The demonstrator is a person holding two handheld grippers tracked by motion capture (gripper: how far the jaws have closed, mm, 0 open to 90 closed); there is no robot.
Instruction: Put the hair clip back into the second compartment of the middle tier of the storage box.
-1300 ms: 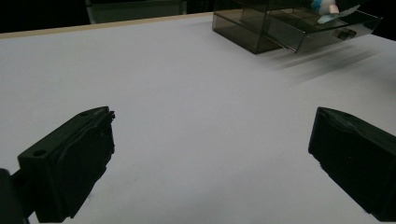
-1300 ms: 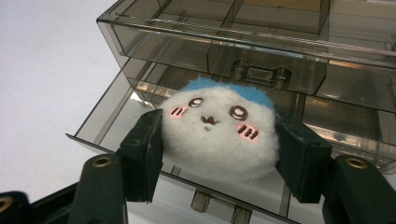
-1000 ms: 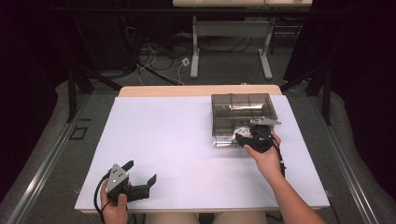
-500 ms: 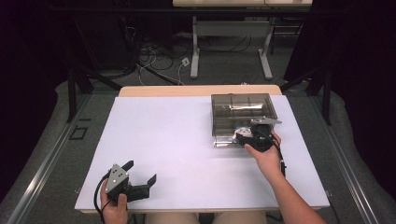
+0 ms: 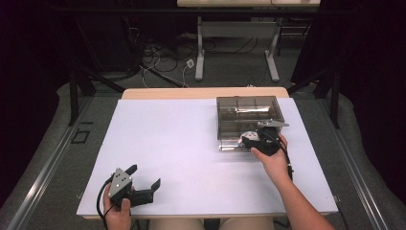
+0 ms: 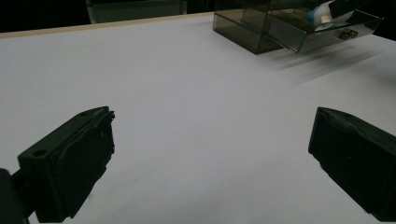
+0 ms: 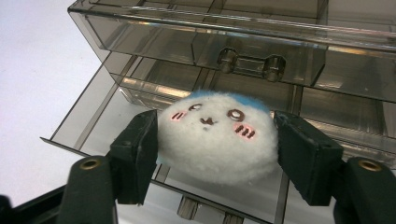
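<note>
My right gripper (image 7: 212,161) has just been opening its fingers (image 7: 137,154) around the white plush face (image 7: 215,140), which sits between them over the pulled-out bottom drawer (image 7: 88,126) of the smoky plastic drawer box (image 5: 246,112); the pads flank it loosely. My left gripper (image 6: 210,158) rests on the white bench (image 5: 167,143), well apart, fingers wide open.

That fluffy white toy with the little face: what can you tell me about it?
The plush toy is a round, fuzzy white ball with a blue patch on top, a small stitched face and pink cheek marks. It sits over the pulled-out bottom drawer of a smoky clear plastic drawer box, face up toward the camera. The right hand-held gripper has it between its black jaws, which have just been opening; the left pad seems to touch its side, while the right pad looks barely clear.
</note>
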